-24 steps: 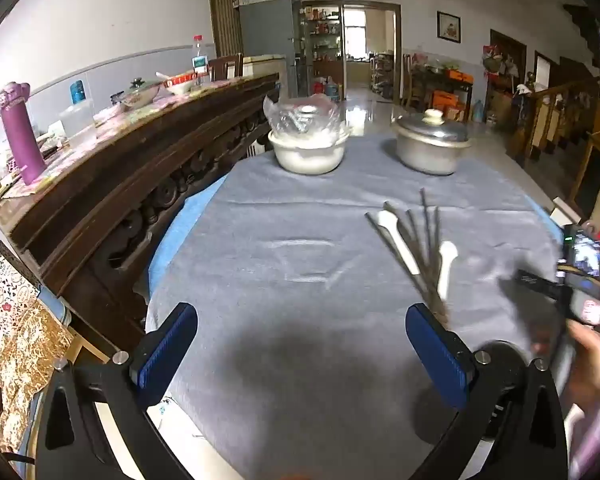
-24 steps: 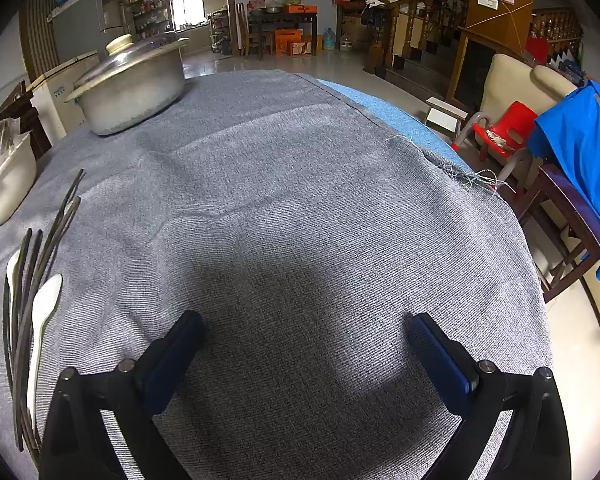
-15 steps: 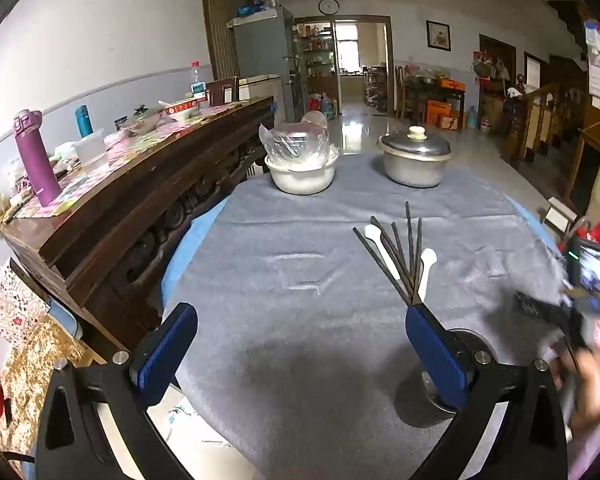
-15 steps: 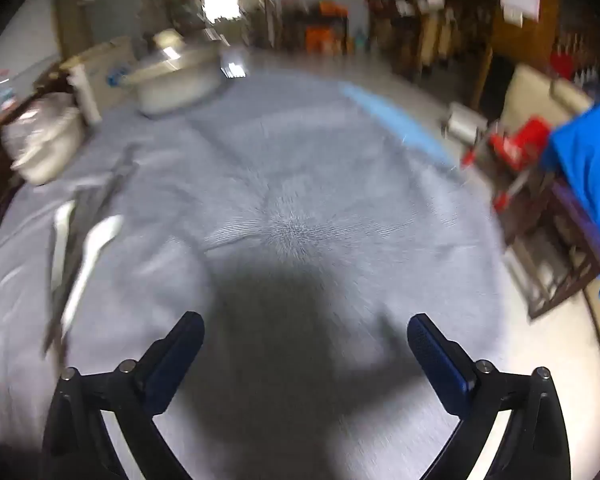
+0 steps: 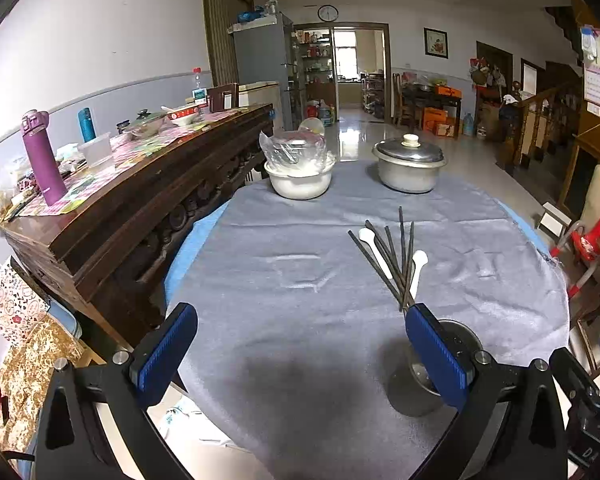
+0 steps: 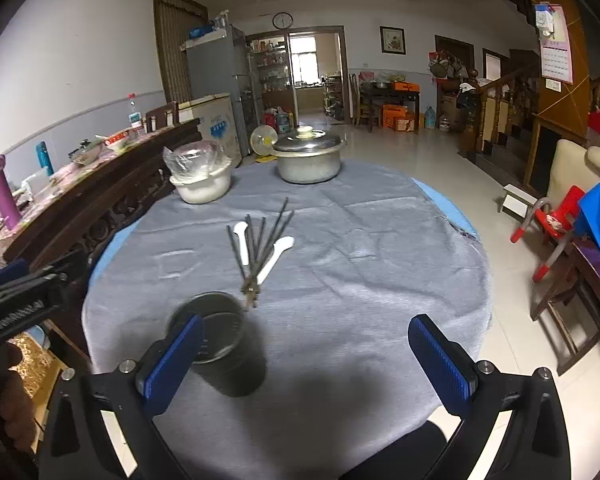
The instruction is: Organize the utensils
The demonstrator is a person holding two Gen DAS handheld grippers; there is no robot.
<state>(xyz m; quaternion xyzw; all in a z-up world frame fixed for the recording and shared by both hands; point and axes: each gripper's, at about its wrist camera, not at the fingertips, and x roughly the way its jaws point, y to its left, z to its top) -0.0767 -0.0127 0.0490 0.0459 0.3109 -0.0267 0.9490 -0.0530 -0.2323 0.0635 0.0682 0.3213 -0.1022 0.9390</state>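
Right now both grippers hang above the near edge of the round table covered in grey cloth (image 5: 284, 240), and neither holds anything. On the left gripper (image 5: 300, 354) the blue-padded fingers are spread wide; those of the right gripper (image 6: 306, 360) are just as far apart.

Out on the cloth lies a bundle of dark metal chopsticks (image 5: 396, 258) with two white plastic spoons (image 6: 274, 258) among them. Their long axes run from near to far, fanning apart toward the lidded metal pot (image 5: 409, 168); the near ends gather just beside a round metal cup (image 6: 216, 338) standing upright near the table's front.

Bare cloth stretches left of the bundle and right of it to the frayed rim. At the far side, a white bowl under clear plastic (image 5: 300, 178) sits beside the pot.
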